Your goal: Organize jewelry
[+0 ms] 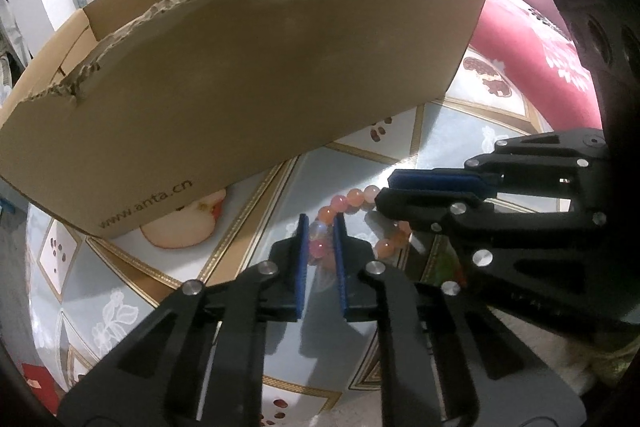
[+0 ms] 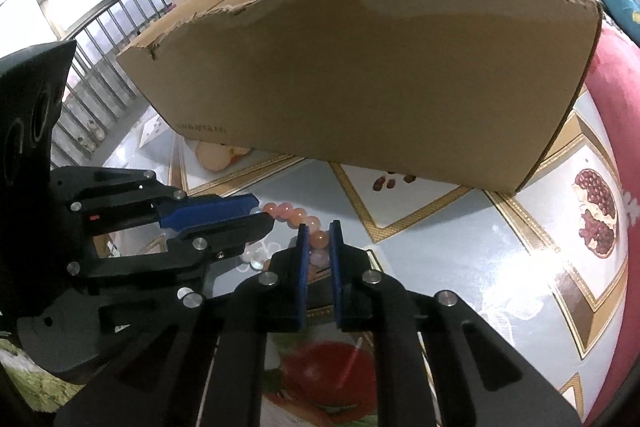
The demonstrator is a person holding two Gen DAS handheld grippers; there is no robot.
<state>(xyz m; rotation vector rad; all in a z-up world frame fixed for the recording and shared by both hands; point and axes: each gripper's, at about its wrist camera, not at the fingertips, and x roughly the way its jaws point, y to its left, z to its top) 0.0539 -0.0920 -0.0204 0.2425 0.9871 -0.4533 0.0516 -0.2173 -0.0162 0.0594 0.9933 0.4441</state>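
The left tongs and the right tongs both pinch the bead bracelet. It lies on the surface, low in the middle of the frame, near the cardboard box

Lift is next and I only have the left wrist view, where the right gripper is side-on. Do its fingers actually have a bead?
Observer: Yes. In the right wrist view an orange bead of the bracelet sits pinched between the fingers of the right gripper.
Operator: The box's left end is cut off for me. Is there anything past it?
Observer: A small white object lies just beyond the left end of the cardboard box. It is too blurred to identify.
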